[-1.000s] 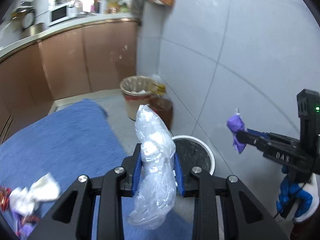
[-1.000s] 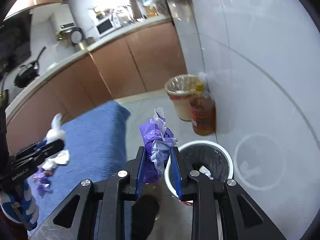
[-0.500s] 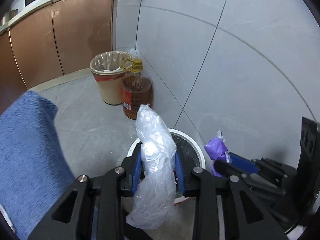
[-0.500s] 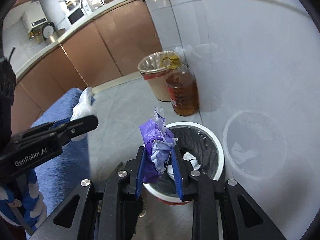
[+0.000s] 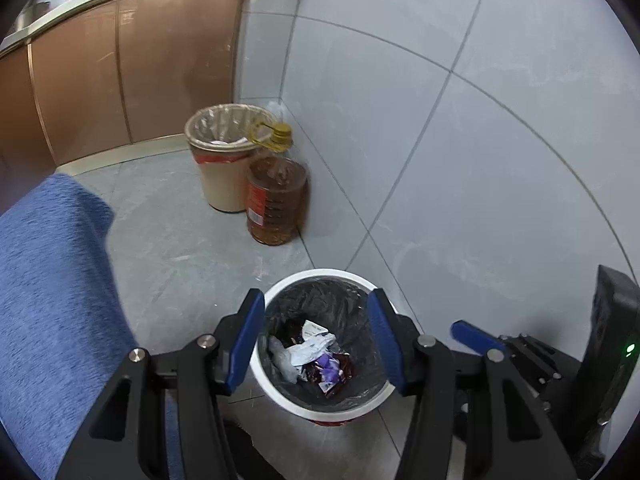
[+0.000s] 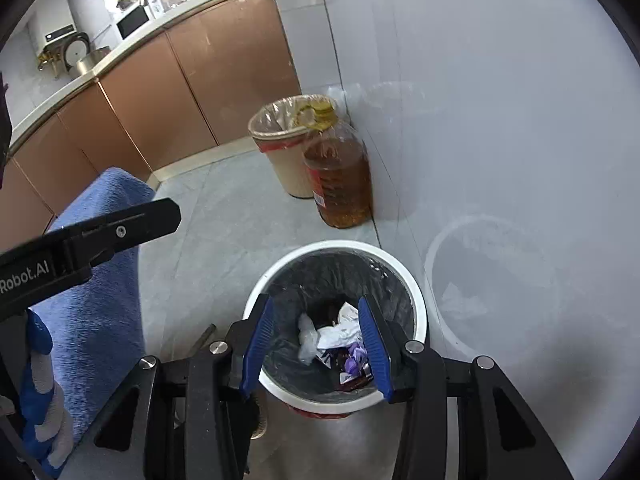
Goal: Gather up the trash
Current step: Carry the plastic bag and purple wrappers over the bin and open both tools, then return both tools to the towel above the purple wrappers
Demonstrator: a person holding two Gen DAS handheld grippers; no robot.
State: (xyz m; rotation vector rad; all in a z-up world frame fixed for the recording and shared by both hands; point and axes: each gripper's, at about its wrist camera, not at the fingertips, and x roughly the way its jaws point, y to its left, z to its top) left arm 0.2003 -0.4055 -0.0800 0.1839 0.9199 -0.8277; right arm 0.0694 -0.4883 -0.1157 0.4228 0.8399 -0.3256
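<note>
Both jaws spread, empty: left gripper point(image 5: 316, 338) and right gripper point(image 6: 316, 344) over the white bin point(image 6: 416, 296) (trash inside). Lift yours straight up, clear of the rim.

Grey tiled floor point(image 5: 192, 248) here, meeting the white wall. Standing on it: a white-rimmed bin point(image 5: 326, 276) with a black liner, nearest us. Further back, an amber oil bottle point(image 5: 276, 200) right against the wall, and touching it, a beige bin point(image 5: 222, 184) with a clear liner.
</note>
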